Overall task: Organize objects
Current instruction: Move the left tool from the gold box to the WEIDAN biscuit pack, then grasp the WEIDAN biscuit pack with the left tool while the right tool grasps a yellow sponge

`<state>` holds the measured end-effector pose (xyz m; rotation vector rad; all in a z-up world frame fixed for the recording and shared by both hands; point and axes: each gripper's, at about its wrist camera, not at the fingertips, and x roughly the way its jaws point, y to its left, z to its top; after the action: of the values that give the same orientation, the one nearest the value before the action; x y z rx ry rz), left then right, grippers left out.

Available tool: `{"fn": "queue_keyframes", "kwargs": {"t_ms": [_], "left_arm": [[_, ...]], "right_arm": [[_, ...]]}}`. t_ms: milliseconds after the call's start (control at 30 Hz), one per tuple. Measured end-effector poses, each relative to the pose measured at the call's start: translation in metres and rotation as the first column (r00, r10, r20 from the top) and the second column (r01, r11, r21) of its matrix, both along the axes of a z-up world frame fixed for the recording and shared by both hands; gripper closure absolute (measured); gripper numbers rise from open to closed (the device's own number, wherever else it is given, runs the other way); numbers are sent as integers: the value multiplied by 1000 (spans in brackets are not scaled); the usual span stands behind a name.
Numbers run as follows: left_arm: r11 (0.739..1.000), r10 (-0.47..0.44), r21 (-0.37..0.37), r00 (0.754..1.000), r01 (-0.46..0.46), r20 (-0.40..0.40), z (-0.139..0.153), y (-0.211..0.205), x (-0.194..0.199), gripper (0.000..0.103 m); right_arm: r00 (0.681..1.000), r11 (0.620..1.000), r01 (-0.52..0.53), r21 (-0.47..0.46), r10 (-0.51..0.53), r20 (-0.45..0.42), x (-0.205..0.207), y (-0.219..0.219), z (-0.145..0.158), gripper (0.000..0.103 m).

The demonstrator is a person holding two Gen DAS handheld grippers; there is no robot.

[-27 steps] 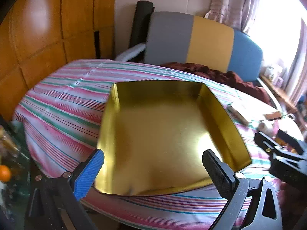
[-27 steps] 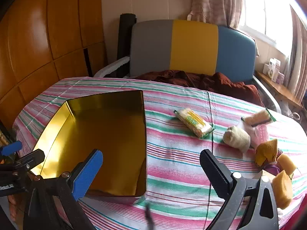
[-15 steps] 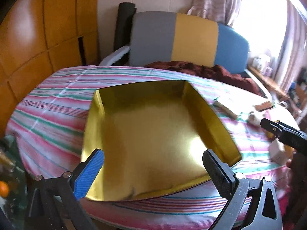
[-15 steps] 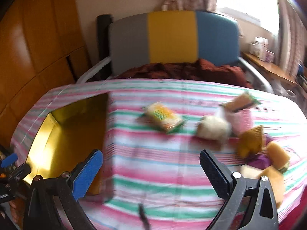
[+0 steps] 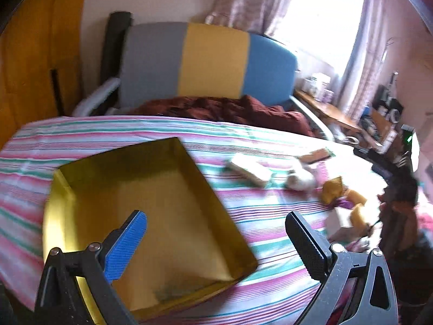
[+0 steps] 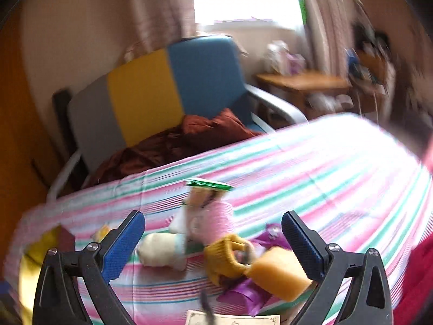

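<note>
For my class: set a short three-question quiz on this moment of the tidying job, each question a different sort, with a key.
1. True or false: the gold box already holds some of the objects.
2. Which lies nearest the right claw? A the yellow sponge; B the brown blanket; C the wooden side table.
3. Fill in: both the left claw and the right one stand ____.

Key: 1 false, it is empty; 2 A; 3 open, holding nothing.

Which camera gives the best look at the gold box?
The left wrist view: the gold box lies open with its whole inside and all four walls visible on the striped cloth. The right wrist view catches only a blurred yellow sliver at its left edge.
</note>
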<state>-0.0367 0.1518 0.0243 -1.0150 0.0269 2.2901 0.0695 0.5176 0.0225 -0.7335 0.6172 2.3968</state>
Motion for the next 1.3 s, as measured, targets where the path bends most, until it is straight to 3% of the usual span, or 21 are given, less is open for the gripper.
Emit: {"fn": "queue_keyframes", "kwargs": {"t_ms": [100,167,300,400,500,633,767,867,933,1067,1300], "left_arm": [[999,-46,-10,997,46,54,2,30,-10,0],[997,-69,-19,995,70,66,3,48,-15,0],[996,-66,-51,988,74,142,-3,90,-36,0],[998,-32,-50,960,48,277,-17,120,-64,0],[998,7,-60,934,15,356,-30,145,-88,1],[994,68,-105,918,-29,391,-49,170,-114,2],[982,157,-167,873,-88,461,-80,186,-140,5],[972,203,-207,855,-115,477,-95,195,-150,10],[967,216,-226,855,-119,472,-102,202,-153,12],[959,209,-267,869,-93,448,-114,211,-151,37],[957,117,-291,929,-10,352,-112,206,-136,43]], "right_arm": [[999,988,28,-150,-34,-38,7,22,-12,0],[998,982,17,-189,-29,-58,8,25,-14,0],[997,975,-5,-220,-13,-79,10,29,-14,0],[996,975,-20,-222,1,-89,9,28,-12,0],[994,973,-48,-227,25,-104,8,24,-10,0],[991,975,-73,-210,48,-123,9,20,-6,0],[986,973,-91,-211,59,-154,13,20,-3,0],[983,969,-99,-226,60,-171,14,21,-3,0],[983,967,-103,-234,62,-175,14,22,-3,0],[982,964,-108,-243,66,-175,13,24,-4,0],[984,963,-110,-247,71,-163,12,25,-7,0]]}}
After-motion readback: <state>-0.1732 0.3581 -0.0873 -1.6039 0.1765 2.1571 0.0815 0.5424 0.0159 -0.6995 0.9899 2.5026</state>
